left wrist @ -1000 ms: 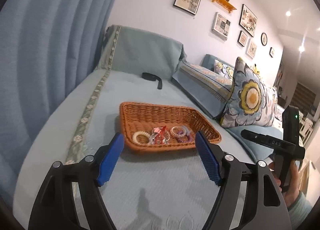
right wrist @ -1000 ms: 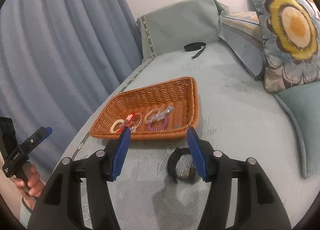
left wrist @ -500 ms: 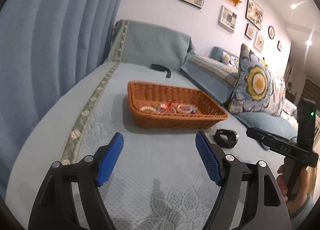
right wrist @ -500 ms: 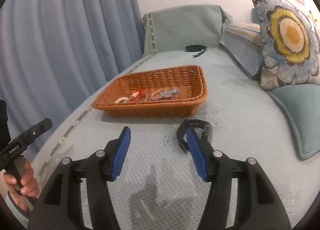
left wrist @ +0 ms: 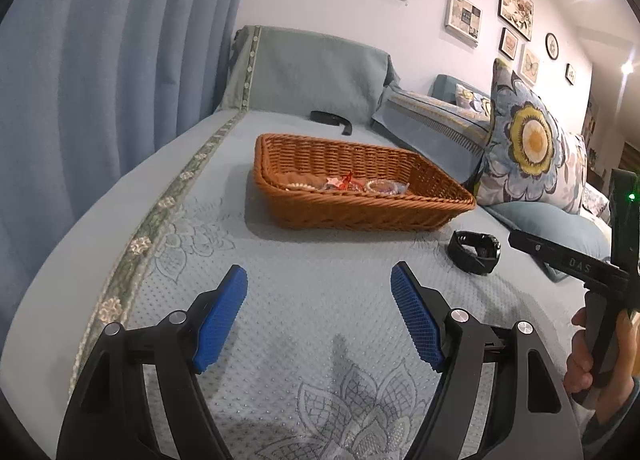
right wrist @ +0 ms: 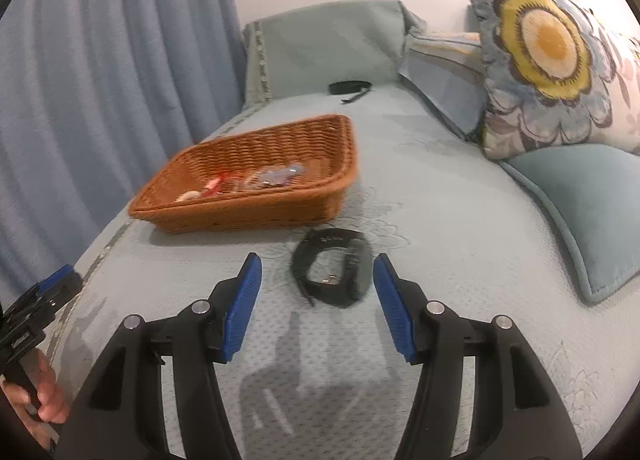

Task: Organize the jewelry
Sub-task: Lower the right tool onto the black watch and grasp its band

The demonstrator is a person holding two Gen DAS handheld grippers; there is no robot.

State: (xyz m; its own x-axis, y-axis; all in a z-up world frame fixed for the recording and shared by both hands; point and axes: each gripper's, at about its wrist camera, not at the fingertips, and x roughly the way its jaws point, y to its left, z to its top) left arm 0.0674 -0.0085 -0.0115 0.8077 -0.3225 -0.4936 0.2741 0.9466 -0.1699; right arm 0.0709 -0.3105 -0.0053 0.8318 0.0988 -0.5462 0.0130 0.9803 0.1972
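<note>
An orange wicker basket sits on the blue-grey sofa cover, with several bracelets and small ornaments inside. A black watch lies on the cover just in front of the basket's right corner. My right gripper is open, low over the cover, its blue pads flanking the watch from the near side without touching it. My left gripper is open over bare cover, short of the basket. Each view shows the other gripper's edge, held by a hand.
A second black strap lies far back near the sofa's arm cover. A flowered cushion and a plain teal cushion stand at the right. Blue curtains hang along the left.
Both grippers have sunk toward the cover and tipped more level. The basket now shows from the side, and the watch has come between the right gripper's pads.
</note>
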